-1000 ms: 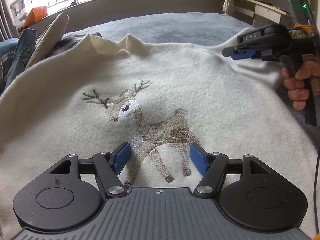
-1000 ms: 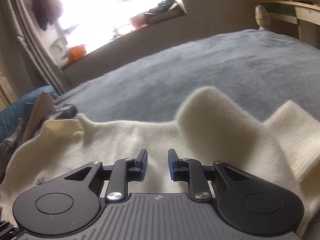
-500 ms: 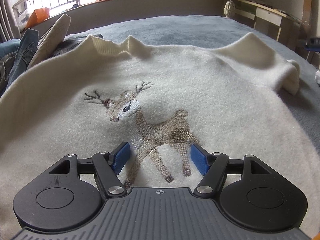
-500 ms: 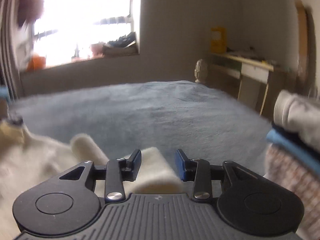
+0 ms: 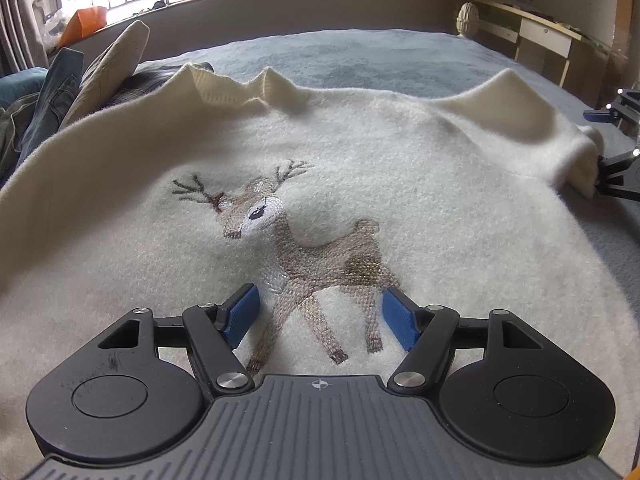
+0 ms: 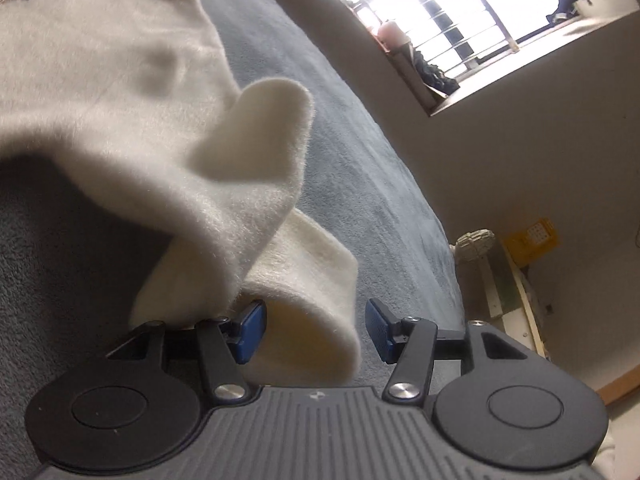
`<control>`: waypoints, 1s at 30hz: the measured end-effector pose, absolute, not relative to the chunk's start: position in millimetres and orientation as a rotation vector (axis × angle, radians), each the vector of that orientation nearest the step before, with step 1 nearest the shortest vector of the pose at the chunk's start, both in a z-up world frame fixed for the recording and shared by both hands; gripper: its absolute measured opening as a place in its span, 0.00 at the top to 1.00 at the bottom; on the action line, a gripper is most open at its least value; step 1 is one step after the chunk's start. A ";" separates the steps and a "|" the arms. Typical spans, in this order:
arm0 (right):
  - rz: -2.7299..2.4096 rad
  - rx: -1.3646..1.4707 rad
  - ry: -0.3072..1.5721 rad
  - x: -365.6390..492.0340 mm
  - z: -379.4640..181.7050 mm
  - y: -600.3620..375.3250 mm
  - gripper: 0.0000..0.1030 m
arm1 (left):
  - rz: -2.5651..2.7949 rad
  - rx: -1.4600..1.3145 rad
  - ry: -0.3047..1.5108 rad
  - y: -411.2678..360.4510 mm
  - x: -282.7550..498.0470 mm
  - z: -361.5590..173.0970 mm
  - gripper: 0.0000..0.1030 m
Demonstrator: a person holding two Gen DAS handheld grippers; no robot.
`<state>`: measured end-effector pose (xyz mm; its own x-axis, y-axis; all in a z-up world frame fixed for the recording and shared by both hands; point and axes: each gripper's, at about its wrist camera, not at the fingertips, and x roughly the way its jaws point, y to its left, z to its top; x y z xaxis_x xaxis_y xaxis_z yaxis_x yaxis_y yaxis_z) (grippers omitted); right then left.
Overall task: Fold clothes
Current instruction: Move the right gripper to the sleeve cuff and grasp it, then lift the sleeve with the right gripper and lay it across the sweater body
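Cream and fuzzy, the sweater point(image 5: 360, 184) lies spread flat on the grey-blue bed cover point(image 5: 360, 56), with its stitched deer point(image 5: 304, 256) facing up and a heap of other clothes point(image 5: 60, 88) beside its collar. Over the deer's legs hangs the left gripper point(image 5: 320, 318), its 2 blue pads point(image 5: 242, 316) held wide apart with nothing pinched between them. At the far side of the sweater, the right gripper point(image 6: 316, 332) is tipped over sideways and its jaws are opening, with the folded sleeve end point(image 6: 304, 304) lying loose between the 2 pads point(image 6: 250, 334), close against one and clear of the other.
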<state>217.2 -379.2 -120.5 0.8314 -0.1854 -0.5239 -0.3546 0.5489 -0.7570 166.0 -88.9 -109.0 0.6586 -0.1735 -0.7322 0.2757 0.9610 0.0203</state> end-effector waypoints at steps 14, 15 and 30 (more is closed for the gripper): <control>-0.008 -0.546 0.579 234.5 -68.8 -422.4 0.94 | -0.239 0.135 0.805 -87.9 164.0 -105.3 0.33; -0.039 -0.458 0.557 234.9 -54.0 -432.0 0.94 | -0.219 0.126 0.797 -87.0 162.1 -99.8 0.33; -0.173 0.471 0.182 185.6 77.7 -574.1 0.95 | -0.479 0.269 0.619 -204.3 209.9 -61.7 0.33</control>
